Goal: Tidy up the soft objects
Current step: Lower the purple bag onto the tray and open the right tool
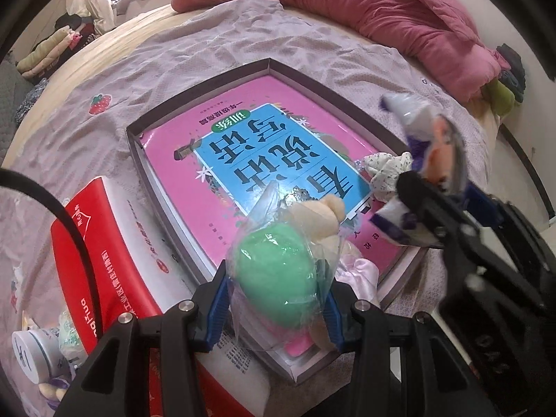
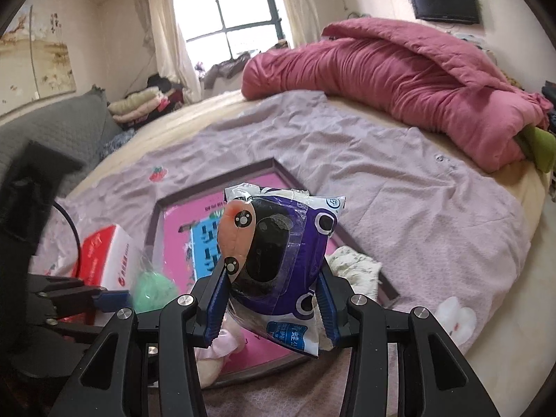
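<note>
The left gripper [image 1: 278, 278] clamps a bagged green plush [image 1: 274, 271]; the right gripper [image 2: 271, 299] pinches a purple toy packet [image 2: 278, 243]. Both hang just over the shallow box [image 1: 208, 80] (lower gently, release flat). Ahead lies a pink book [image 1: 278, 146], with a floral cloth [image 1: 385, 170] and cream plush [image 1: 323, 215].

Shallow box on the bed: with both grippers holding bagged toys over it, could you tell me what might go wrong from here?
1. The left gripper pinches the green toy through loose clear wrap; it may slip out.
2. The right gripper with the purple packet hangs close beside the left; they could collide.
3. The shallow box has low walls, and the floral bundle already sits at its edge; toys may roll off.
</note>
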Demonstrator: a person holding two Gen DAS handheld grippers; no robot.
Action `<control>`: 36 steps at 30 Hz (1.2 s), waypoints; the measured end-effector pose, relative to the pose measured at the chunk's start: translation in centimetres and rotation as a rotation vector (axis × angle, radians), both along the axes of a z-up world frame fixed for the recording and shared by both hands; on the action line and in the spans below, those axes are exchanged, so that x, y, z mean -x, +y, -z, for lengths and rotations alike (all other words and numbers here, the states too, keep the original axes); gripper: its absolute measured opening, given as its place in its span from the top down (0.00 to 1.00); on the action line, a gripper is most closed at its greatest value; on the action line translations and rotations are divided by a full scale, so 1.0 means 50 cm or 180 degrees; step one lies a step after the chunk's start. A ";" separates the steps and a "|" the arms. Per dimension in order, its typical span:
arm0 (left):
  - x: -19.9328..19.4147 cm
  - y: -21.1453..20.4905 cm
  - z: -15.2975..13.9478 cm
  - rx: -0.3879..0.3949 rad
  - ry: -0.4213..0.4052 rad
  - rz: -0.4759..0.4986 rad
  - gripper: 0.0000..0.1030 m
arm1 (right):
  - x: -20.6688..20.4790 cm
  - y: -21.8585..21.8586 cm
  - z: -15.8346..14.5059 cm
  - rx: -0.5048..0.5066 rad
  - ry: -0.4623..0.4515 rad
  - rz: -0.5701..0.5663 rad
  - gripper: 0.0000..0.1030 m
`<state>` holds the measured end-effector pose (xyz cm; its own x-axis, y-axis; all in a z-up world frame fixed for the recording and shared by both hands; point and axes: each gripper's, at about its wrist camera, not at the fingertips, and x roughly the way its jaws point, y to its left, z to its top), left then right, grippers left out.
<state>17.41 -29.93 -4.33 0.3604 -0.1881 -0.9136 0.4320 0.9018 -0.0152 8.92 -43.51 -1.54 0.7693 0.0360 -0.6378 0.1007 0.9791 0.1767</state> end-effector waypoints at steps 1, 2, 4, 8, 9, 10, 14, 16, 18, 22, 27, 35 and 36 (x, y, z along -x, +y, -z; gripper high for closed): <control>-0.001 -0.001 0.001 -0.0022 -0.0007 -0.0001 0.54 | -0.005 -0.001 0.006 -0.0013 0.0034 0.0017 0.55; -0.001 -0.001 0.002 -0.0030 -0.0012 0.0002 0.54 | -0.010 -0.001 0.010 -0.0014 0.0066 0.0035 0.54; -0.001 -0.003 0.003 -0.0040 -0.0018 0.0003 0.54 | -0.018 -0.003 0.018 -0.0002 0.0106 0.0051 0.55; -0.003 -0.007 0.005 -0.0087 -0.0036 0.0024 0.54 | -0.034 -0.009 0.036 -0.0004 0.0233 0.0061 0.54; -0.003 -0.007 0.006 -0.0096 -0.0037 0.0030 0.54 | -0.038 -0.011 0.041 -0.0018 0.0260 0.0054 0.54; -0.003 -0.007 0.006 -0.0101 -0.0041 0.0036 0.54 | -0.041 -0.011 0.043 -0.0011 0.0283 0.0054 0.54; -0.005 -0.011 0.008 -0.0149 -0.0065 0.0045 0.54 | -0.049 -0.014 0.051 -0.0032 0.0363 0.0037 0.53; -0.007 -0.012 0.009 -0.0160 -0.0070 0.0050 0.54 | -0.051 -0.018 0.052 -0.0063 0.0377 0.0040 0.52; -0.007 -0.013 0.009 -0.0162 -0.0072 0.0051 0.54 | -0.051 -0.023 0.054 -0.0145 0.0370 0.0030 0.52; -0.007 -0.013 0.009 -0.0164 -0.0078 0.0052 0.54 | -0.048 -0.025 0.054 -0.0213 0.0345 0.0019 0.50; -0.008 -0.014 0.010 -0.0178 -0.0077 0.0055 0.54 | -0.043 -0.027 0.050 -0.0283 0.0288 0.0006 0.44; -0.010 -0.024 0.013 -0.0198 -0.0081 0.0078 0.54 | -0.033 -0.033 0.039 -0.0332 0.0185 0.0042 0.31; -0.010 -0.027 0.013 -0.0196 -0.0081 0.0086 0.54 | -0.030 -0.034 0.035 -0.0323 0.0145 0.0056 0.30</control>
